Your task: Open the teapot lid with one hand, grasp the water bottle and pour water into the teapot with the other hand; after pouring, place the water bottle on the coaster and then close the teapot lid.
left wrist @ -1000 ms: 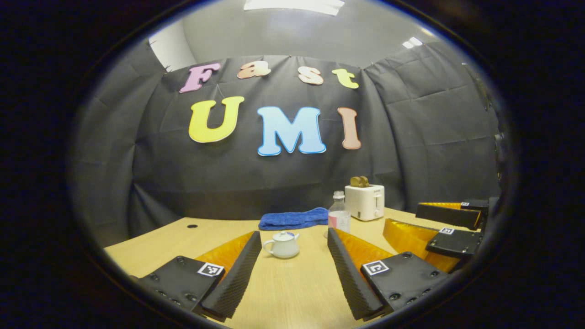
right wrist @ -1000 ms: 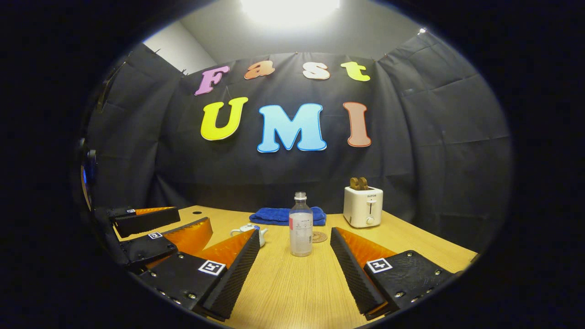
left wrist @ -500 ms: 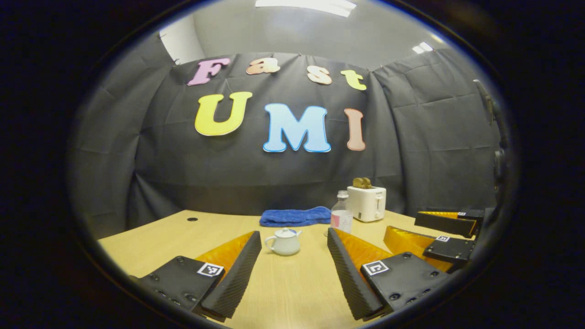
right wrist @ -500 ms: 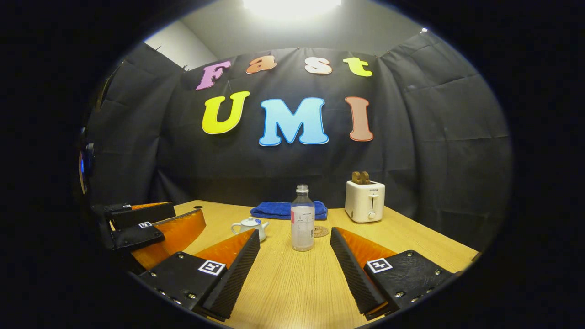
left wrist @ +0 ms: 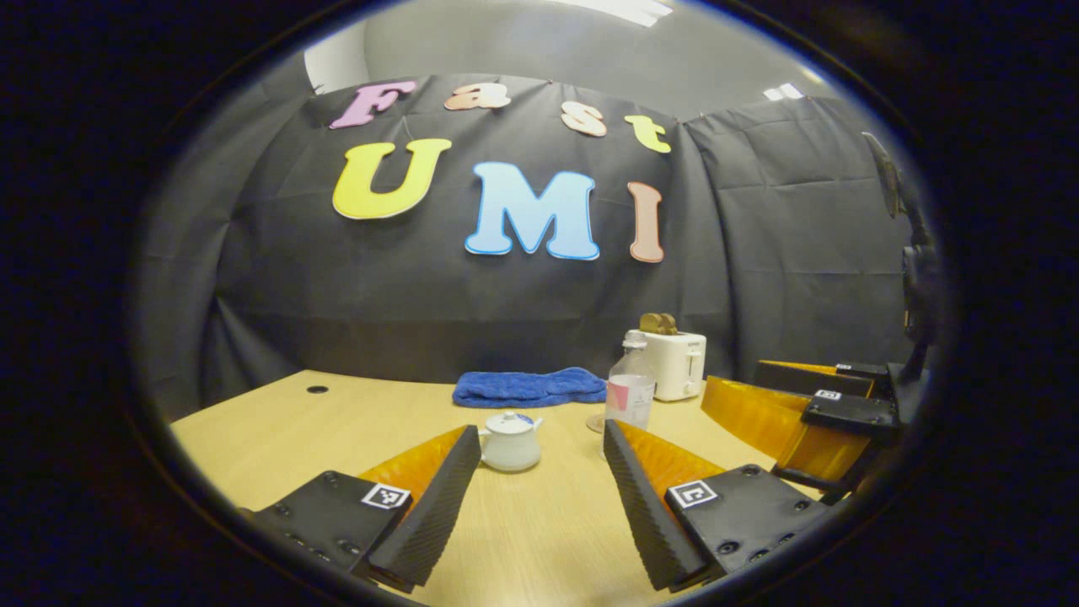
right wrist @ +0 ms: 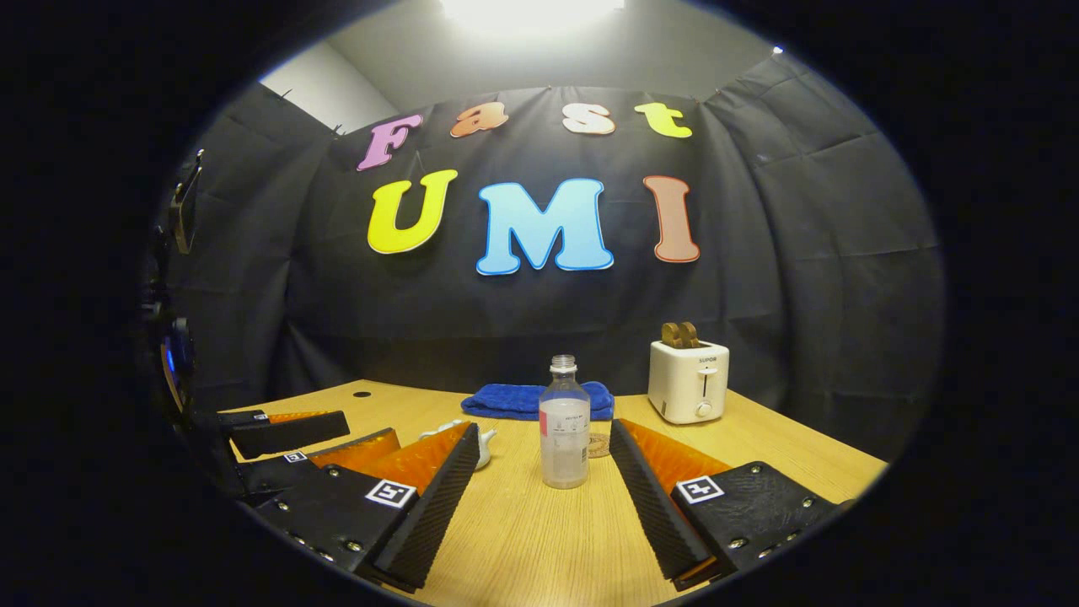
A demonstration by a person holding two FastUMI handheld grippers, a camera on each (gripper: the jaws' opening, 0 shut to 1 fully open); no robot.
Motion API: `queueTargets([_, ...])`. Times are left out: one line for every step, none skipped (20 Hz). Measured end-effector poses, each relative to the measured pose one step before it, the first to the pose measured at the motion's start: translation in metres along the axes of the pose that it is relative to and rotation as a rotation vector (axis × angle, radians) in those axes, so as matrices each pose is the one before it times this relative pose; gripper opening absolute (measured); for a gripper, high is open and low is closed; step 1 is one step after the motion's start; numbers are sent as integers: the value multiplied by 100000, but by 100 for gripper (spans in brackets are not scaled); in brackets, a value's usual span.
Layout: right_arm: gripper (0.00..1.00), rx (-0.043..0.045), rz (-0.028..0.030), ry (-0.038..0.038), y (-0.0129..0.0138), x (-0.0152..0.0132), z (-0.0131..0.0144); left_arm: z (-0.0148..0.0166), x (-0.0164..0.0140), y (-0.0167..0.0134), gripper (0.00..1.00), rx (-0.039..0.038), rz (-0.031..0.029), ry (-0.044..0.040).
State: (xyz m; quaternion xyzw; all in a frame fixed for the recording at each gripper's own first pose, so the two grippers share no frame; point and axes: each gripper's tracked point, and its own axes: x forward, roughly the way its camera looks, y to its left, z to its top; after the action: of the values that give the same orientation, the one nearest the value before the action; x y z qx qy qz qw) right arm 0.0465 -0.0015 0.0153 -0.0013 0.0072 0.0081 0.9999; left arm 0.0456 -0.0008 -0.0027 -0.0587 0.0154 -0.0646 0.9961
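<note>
A small white teapot (left wrist: 509, 441) with its lid on stands on the wooden table, just ahead of my left gripper (left wrist: 539, 438), which is open and short of it. A clear, capless water bottle (right wrist: 564, 423) stands upright ahead of my right gripper (right wrist: 544, 434), open with the bottle framed between its fingers but apart from them. Behind the bottle lies a round coaster (right wrist: 599, 444). The bottle (left wrist: 630, 391) also shows in the left gripper view, right of the teapot. In the right gripper view the teapot (right wrist: 481, 443) is partly hidden behind my own left finger. The right gripper (left wrist: 809, 405) appears at the right of the left gripper view.
A folded blue towel (left wrist: 528, 387) lies at the back of the table (left wrist: 278, 430). A white toaster (right wrist: 688, 381) with toast in it stands at the back right. A small dark hole (left wrist: 317, 389) marks the tabletop at the far left.
Both grippers have moved forward and slightly lower; the teapot and bottle appear nearer. The teapot now sits closer to my left gripper's left finger. Both stay open.
</note>
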Motion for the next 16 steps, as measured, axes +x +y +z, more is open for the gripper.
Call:
queueTargets([96, -1050, -1324, 173, -423, 877, 11, -39, 1102, 231, 95, 110, -1011, 405])
queueTargets([96, -1183, -1173, 790, -323, 817, -35, -174, 1045, 231, 94, 275, -622, 649])
queueTargets([96, -1025, -800, 480, -210, 957, 12, 46, 1048, 289, 95, 509, -294, 198])
queueTargets([96, -805, -1076, 794, -148, 856, -163, -71, 1066, 296, 94, 698, 122, 730])
queueTargets([96, -462, -631, 469, -206, 871, -9, 108, 1054, 297, 95, 638, -130, 31])
queueTargets([96, 230, -542, 609, -30, 823, -91, 175, 952, 86, 95, 603, -867, -333])
queueTargets([96, 641, 196, 884, 84, 849, -195, 119, 959, 124, 95, 1008, -84, 41])
queueTargets([97, 413, 150, 646, 194, 870, -154, 96, 743, 230, 95, 1376, -94, -255])
queueTargets([96, 12, 29, 1426, 77, 852, -127, 226, 896, -8, 95, 1172, -362, -658])
queueTargets([97, 57, 236, 1284, 155, 929, -259, -241, 776, 76, 94, 856, -574, 582])
queueTargets([97, 482, 100, 1474, 128, 850, -185, -204, 840, 67, 94, 702, -313, 597])
queueTargets([96, 641, 112, 966, 110, 864, -147, -196, 702, 85, 94, 361, -162, 332])
queueTargets([96, 390, -265, 590, 70, 872, -66, -136, 775, 155, 94, 244, -405, 404])
queueTargets([96, -20, -749, 624, -83, 852, -174, -414, 776, 263, 94, 524, -154, 1047])
queueTargets([96, -205, -985, 1025, -147, 953, -281, -335, 782, 326, 94, 667, 82, 946])
queueTargets([96, 266, -242, 1582, -101, 963, -484, -462, 866, 337, 94, -265, 114, 1188])
